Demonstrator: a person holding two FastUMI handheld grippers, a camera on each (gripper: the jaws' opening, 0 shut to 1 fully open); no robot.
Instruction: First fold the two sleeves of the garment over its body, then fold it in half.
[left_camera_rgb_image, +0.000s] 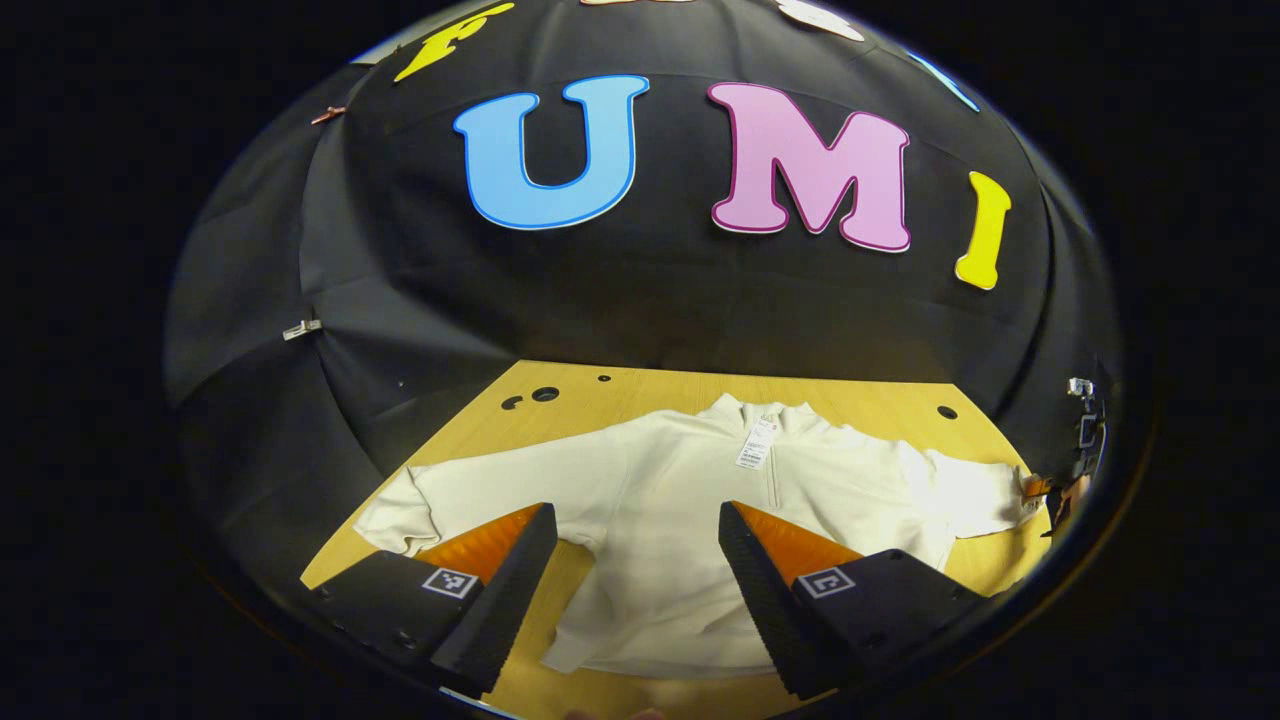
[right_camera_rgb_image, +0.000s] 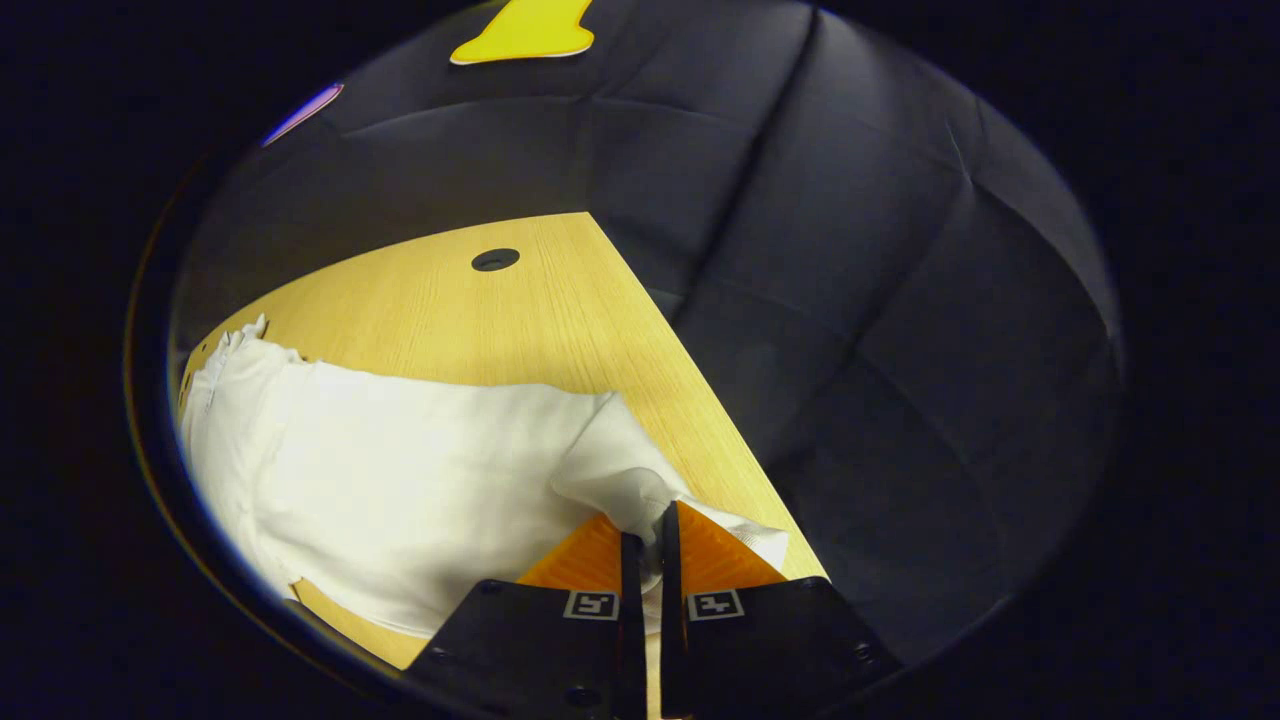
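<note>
A cream long-sleeved garment (left_camera_rgb_image: 690, 500) lies flat on the wooden table (left_camera_rgb_image: 880, 395), collar toward the far wall, a paper tag (left_camera_rgb_image: 757, 442) at its neck. Both sleeves are spread out to the sides. My left gripper (left_camera_rgb_image: 637, 530) hovers open above the lower body of the garment, fingers apart with nothing between them. In the right gripper view the garment's sleeve (right_camera_rgb_image: 440, 470) runs across the table, and my right gripper (right_camera_rgb_image: 648, 545) is shut on the cuff end (right_camera_rgb_image: 640, 490), which bunches up between its fingers. That right gripper (left_camera_rgb_image: 1060, 495) shows small at the far right in the left gripper view.
The table has round holes (left_camera_rgb_image: 545, 394) near its far edge and one (right_camera_rgb_image: 495, 260) beyond the sleeve. Black cloth walls close the booth behind and to the right. The table's right edge (right_camera_rgb_image: 690, 390) runs close beside the held cuff.
</note>
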